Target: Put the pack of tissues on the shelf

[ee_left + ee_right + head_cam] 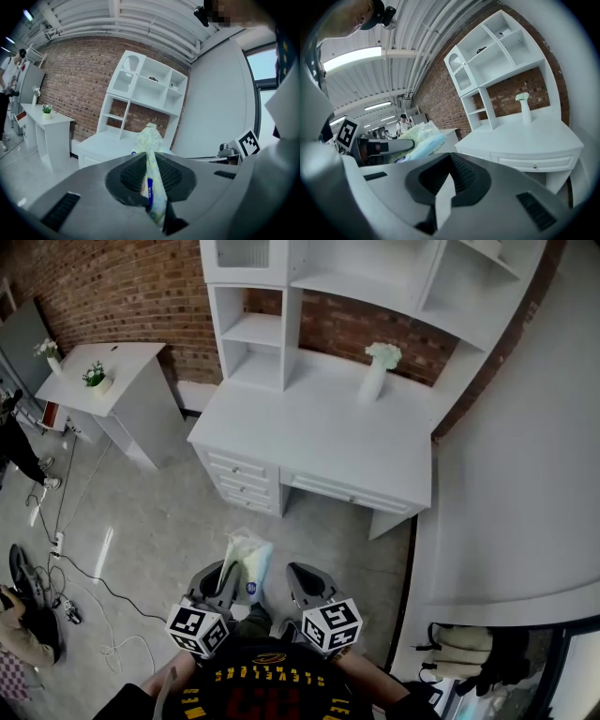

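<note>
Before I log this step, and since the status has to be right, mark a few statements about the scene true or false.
The left gripper is shut on the pack. True.
The pack lies on the shelf. False: the left gripper holds it above the floor.
The right gripper holds nothing. True.
The desk is bare. False: a vase stands on it.

Head view: high, looking steeply down on desk (319, 442) and floor (159, 531). Left gripper view: low, roughly level, facing the shelf unit (150, 86) from farther back. Right gripper view: low, tilted upward, somewhat nearer. All three share desk and shelf unit.
</note>
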Demonstrator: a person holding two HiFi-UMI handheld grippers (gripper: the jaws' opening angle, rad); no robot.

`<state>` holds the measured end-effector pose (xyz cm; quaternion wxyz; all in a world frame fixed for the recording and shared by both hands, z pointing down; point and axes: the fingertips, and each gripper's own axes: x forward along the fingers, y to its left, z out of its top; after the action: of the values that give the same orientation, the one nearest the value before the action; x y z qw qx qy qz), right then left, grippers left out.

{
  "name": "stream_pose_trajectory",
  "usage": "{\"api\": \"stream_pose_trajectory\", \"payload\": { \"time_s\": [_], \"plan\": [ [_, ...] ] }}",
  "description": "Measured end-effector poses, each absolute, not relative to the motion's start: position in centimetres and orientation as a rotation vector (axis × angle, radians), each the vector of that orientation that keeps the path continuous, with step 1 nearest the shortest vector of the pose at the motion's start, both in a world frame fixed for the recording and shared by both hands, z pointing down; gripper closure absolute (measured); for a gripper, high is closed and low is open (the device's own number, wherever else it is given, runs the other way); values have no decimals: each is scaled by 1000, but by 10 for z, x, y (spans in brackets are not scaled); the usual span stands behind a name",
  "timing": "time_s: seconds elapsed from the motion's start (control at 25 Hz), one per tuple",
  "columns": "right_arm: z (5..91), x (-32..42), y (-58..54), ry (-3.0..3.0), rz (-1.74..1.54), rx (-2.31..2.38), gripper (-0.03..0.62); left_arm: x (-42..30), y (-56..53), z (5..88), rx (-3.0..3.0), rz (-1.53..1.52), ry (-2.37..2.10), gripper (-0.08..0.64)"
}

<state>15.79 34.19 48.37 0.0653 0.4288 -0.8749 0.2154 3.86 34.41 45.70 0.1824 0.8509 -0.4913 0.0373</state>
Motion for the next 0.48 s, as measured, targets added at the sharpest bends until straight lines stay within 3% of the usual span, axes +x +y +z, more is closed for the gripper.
{"api": "stream_pose_trajectory", "payload": {
  "time_s": [0.48],
  "plan": [
    [475, 113, 241, -2585, 635, 1363, 594, -20, 228, 453, 2417, 54, -1371, 520]
  ]
}}
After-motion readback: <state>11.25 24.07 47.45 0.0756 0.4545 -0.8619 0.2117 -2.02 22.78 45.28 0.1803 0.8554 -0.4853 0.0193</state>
